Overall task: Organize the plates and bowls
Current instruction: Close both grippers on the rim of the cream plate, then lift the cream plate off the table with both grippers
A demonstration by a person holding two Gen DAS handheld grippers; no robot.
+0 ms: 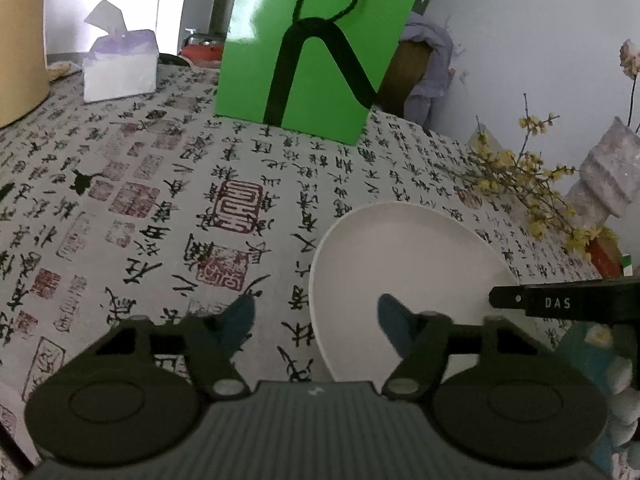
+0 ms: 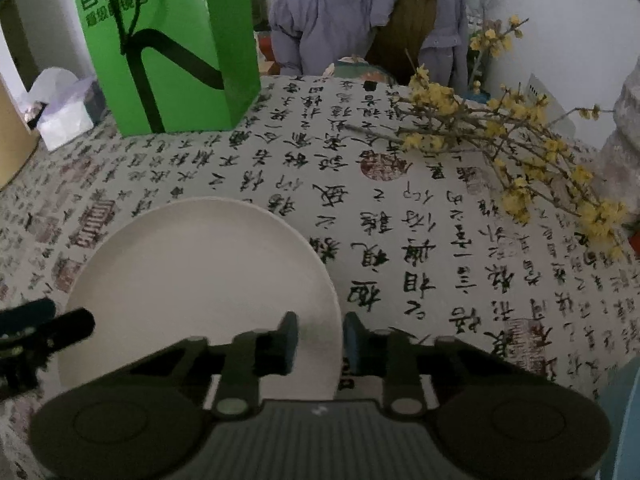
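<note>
A single white plate (image 1: 400, 264) (image 2: 192, 272) lies on the calligraphy-print tablecloth (image 1: 160, 200). My left gripper (image 1: 318, 320) straddles the plate's left rim: one blue-padded finger stands over the cloth, the other over the plate, and a wide gap is left on both sides, so it is open. My right gripper (image 2: 320, 340) has its fingers close together on the plate's right rim, one inside the plate and one outside, shut on it. Each gripper shows as a dark shape at the edge of the other wrist view. No bowl is in sight.
A tall green paper bag (image 1: 312, 48) (image 2: 172, 48) stands at the back of the table, with a tissue box (image 1: 120, 68) to its left. Yellow flowering branches (image 1: 520, 184) (image 2: 500, 140) lie right of the plate. A grey jacket (image 2: 360, 12) hangs over a chair behind.
</note>
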